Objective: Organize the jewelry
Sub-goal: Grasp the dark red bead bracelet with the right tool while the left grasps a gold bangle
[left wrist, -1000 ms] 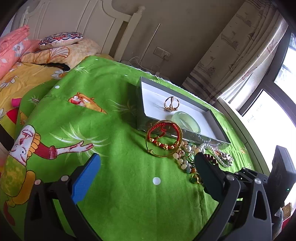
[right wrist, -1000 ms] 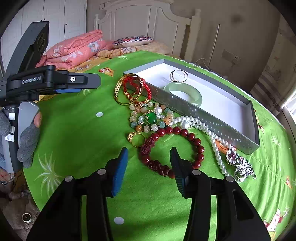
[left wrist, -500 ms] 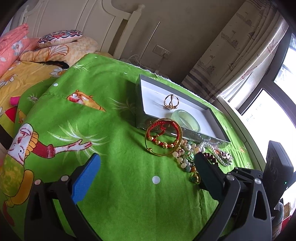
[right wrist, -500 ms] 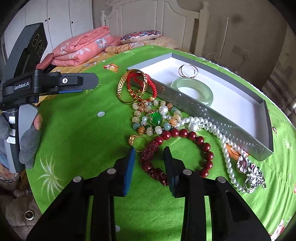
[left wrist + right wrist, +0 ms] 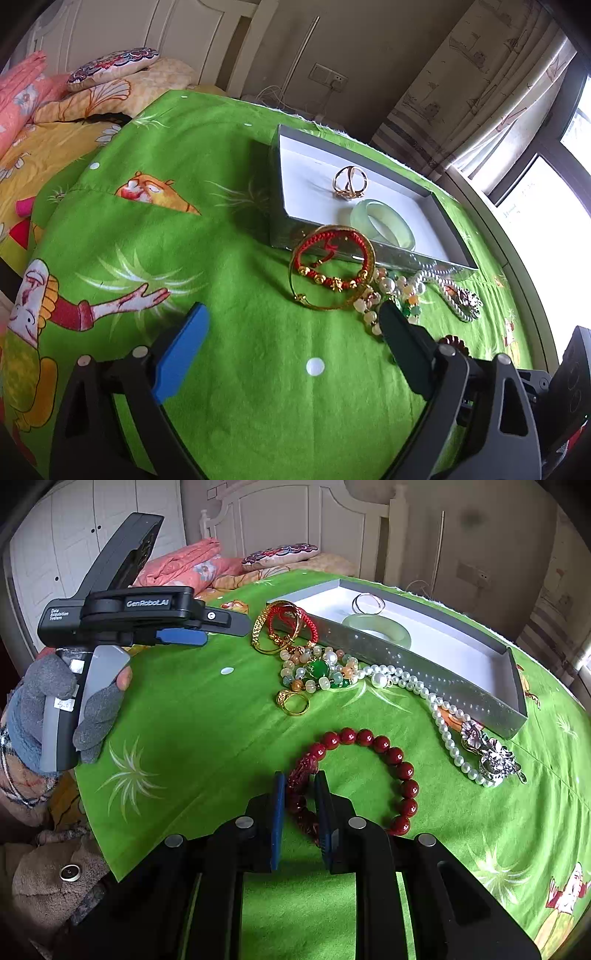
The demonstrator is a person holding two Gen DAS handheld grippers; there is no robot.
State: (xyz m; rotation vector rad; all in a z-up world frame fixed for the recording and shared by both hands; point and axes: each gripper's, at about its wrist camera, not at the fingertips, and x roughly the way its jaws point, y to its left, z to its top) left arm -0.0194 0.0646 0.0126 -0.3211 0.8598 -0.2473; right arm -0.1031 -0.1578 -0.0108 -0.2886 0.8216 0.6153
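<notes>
- Right claw (image 5: 300,805) closing, jaws narrow around the carved end of the dark red bead bracelet (image 5: 373,775); pads touching or all but touching it.
- That bracelet lay on the green cloth (image 5: 207,716), nearest of the jewelry, apart from the rest.
- Left claw (image 5: 291,339) wide, closing slightly, nothing between its jaws, hovering over bare cloth near the pile.
- Grey box (image 5: 436,657) at far right held a jade bangle (image 5: 380,629) and a thin ring pair (image 5: 367,603).
- Against the box's near wall: gold bangle with red cord bracelet (image 5: 284,627), mixed bead bracelet (image 5: 317,670), gold ring (image 5: 293,702), pearl necklace (image 5: 443,716).
</notes>
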